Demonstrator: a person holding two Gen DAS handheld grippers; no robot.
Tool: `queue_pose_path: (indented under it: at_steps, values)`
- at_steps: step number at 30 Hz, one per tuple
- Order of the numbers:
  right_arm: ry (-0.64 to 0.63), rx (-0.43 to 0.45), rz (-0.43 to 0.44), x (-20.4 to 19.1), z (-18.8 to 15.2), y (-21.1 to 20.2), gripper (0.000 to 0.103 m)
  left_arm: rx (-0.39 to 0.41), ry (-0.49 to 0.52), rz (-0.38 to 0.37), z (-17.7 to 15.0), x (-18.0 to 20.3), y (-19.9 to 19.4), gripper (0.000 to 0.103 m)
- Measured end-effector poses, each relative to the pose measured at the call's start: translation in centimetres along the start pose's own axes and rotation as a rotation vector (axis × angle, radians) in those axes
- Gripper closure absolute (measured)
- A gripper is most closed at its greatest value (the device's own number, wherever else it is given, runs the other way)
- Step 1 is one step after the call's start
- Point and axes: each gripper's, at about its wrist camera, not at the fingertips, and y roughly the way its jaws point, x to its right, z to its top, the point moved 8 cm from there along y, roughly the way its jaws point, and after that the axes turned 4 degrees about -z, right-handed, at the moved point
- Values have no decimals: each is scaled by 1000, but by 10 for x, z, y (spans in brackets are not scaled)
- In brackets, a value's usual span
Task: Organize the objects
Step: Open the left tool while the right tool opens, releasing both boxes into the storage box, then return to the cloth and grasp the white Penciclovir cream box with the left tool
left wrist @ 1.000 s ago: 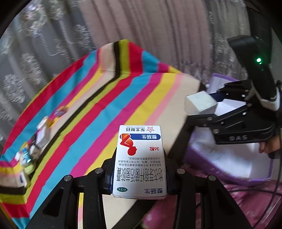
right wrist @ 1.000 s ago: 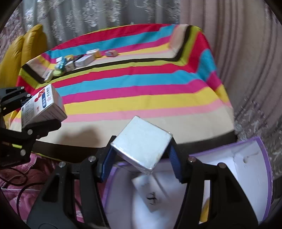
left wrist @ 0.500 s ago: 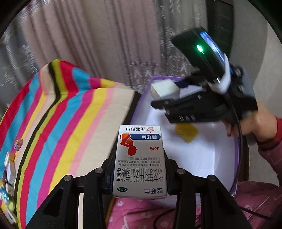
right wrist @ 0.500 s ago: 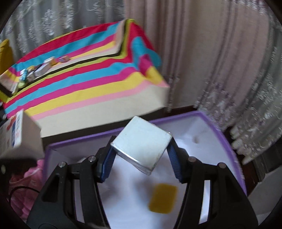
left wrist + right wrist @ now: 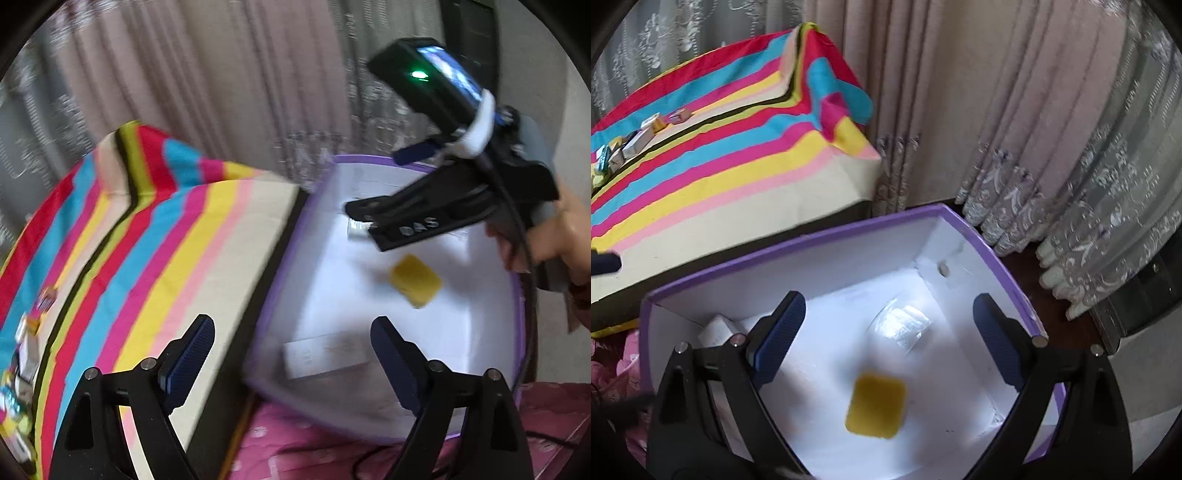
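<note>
Now both grippers, left [image 5: 291, 354] and right [image 5: 888, 330], hang with jaws spread wide and empty over the purple box [image 5: 798, 243], where a white carton [image 5: 325, 356] lies.

Left gripper [image 5: 291, 354] up front with jaws spread wide, nothing between them; hovering over the near edge of a purple-rimmed box [image 5: 280, 266] with a white inside. Blurry white medicine carton [image 5: 325, 355] lying flat at the near end of the box floor; yellow pad [image 5: 416, 280] sitting further in, well apart from it. Right gripper [image 5: 364, 218] coming in from the right over the far part of the box, held by a hand [image 5: 565, 236]; small silvery box [image 5: 357, 230] blurred just at its tip, can't tell if touching. Striped worktop [image 5: 155, 236] to the left, right beside the box; few small packets [image 5: 31, 325] along its far-left edge. Curtains [image 5: 207, 81] behind everything.
</note>
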Motion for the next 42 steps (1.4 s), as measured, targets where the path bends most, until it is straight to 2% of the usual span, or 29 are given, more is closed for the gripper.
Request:
queue_pose_path:
  at_steps: [6,8,13,14,18,21,23,27,31,35,36,37,38,42]
  values:
    - [-110,24,75,-69,22,-2,9,6,-173,107,-39,-74,-14,15]
    - [-155,33,143,-104,30,-5,9,4,-249,150,-61,-104,-19,14]
    - [-276,34,350,-206,50,-10,7,-14,-512,304,-135,-203,-40,14]
    - [-292,31,384,-227,55,-11,6,-18,-593,347,-157,-232,-49,14]
    - [-360,62,483,-319,77,-13,2,2,-840,430,-219,-311,-76,13]
    - [-430,51,506,-385,99,5,2,-18,-1013,490,-272,-362,-95,13]
    - [-442,26,513,-424,112,19,2,-15,-1086,534,-301,-388,-106,13]
    - [-391,-36,578,-478,132,39,2,-13,-1135,648,-336,-439,-125,13]
    - [-333,-63,625,-503,131,44,2,-33,-1119,674,-346,-486,-125,13]
    - [-373,-39,615,-513,126,37,2,-89,-1049,708,-346,-530,-110,14]
    - [-383,-34,608,-514,126,36,2,-97,-1039,703,-346,-538,-106,20]
    - [-389,-31,601,-517,129,39,2,-52,-1048,651,-344,-541,-105,37]
    - [-390,-33,599,-519,131,41,2,-22,-1062,619,-342,-540,-106,69]
    - [-378,-39,612,-530,144,52,2,6,-1108,622,-346,-510,-120,69]
